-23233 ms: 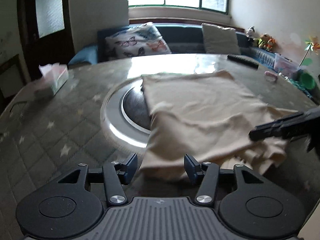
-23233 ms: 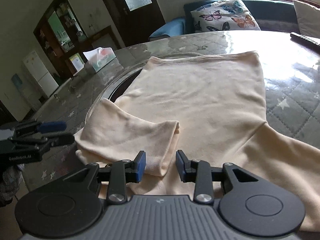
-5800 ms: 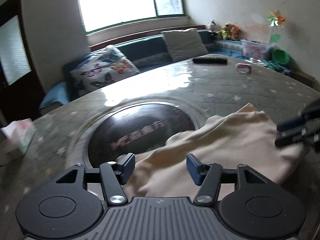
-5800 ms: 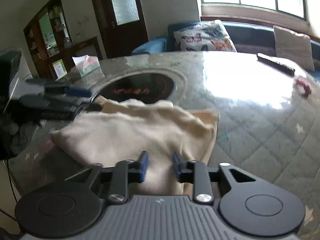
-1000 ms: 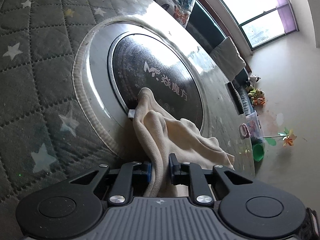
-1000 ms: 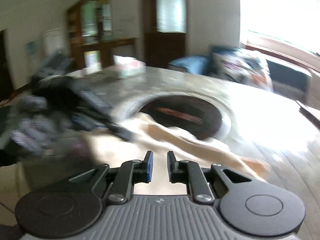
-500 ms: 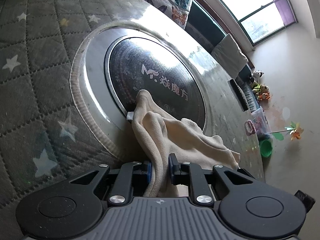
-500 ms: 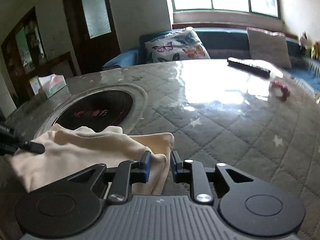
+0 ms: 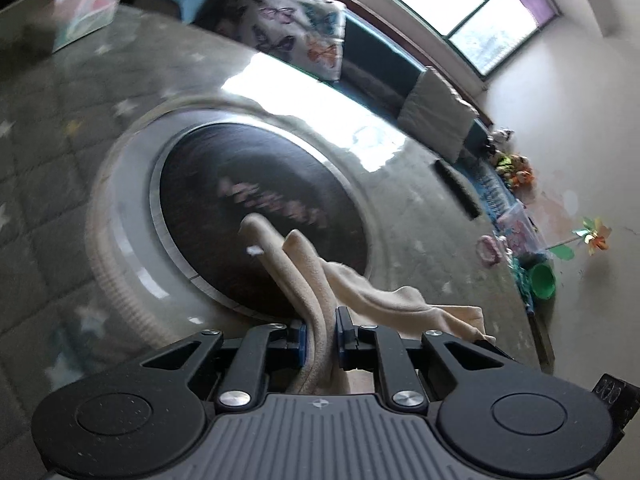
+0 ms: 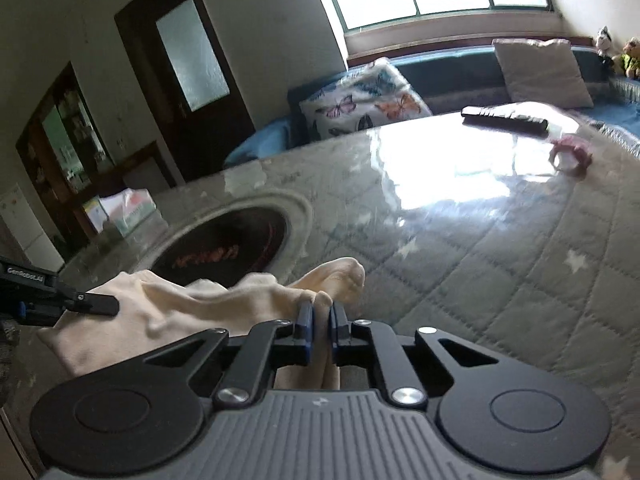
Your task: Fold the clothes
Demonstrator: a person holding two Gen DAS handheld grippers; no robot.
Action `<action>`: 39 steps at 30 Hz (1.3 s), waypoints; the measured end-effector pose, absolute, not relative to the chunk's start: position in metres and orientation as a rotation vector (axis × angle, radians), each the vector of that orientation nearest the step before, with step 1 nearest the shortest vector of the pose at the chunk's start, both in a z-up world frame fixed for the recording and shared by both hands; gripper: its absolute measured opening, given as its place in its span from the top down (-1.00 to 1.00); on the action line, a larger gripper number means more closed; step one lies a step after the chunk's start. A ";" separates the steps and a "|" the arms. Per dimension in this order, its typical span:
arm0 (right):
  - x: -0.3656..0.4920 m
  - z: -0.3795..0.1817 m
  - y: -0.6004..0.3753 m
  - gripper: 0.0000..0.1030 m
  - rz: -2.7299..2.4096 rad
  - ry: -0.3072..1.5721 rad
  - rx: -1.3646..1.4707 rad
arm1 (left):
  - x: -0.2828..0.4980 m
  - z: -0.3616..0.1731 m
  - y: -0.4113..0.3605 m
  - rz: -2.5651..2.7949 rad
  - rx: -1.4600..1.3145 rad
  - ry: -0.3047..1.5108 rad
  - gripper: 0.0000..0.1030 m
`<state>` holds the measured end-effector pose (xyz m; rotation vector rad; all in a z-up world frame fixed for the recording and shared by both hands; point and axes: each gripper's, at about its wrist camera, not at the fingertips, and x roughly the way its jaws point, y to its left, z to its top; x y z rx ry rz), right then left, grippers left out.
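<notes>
the cream garment (image 9: 320, 280), already gathered into a narrow bundle near the surface's (image 10: 500, 264) 6 o'clock edge, is clenched by both left tool (image 9: 320, 330) and right tool (image 10: 320, 322), needing laying flat and squaring.

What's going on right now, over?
Left hand-held gripper and right hand-held gripper both clamped on cream garment. Garment bunched, partly folded. Nothing in the way.
</notes>
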<state>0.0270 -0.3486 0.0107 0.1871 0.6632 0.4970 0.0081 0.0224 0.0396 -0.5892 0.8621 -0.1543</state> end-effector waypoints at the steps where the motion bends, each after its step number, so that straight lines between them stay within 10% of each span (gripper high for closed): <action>1: 0.025 0.014 -0.352 0.86 0.489 0.651 0.184 | 0.012 0.042 0.016 -0.166 -0.579 0.861 0.72; 24: 0.072 0.044 -0.488 0.87 0.039 0.550 0.112 | 0.143 0.027 -0.174 -0.438 -0.364 0.958 0.71; 31: 0.091 0.013 -0.495 0.83 -0.021 0.643 0.106 | 0.141 0.015 -0.178 -0.364 -0.212 0.968 0.10; 39: 0.089 0.012 -0.488 0.75 -0.027 0.631 0.086 | 0.139 0.016 -0.174 -0.314 -0.159 0.940 -0.05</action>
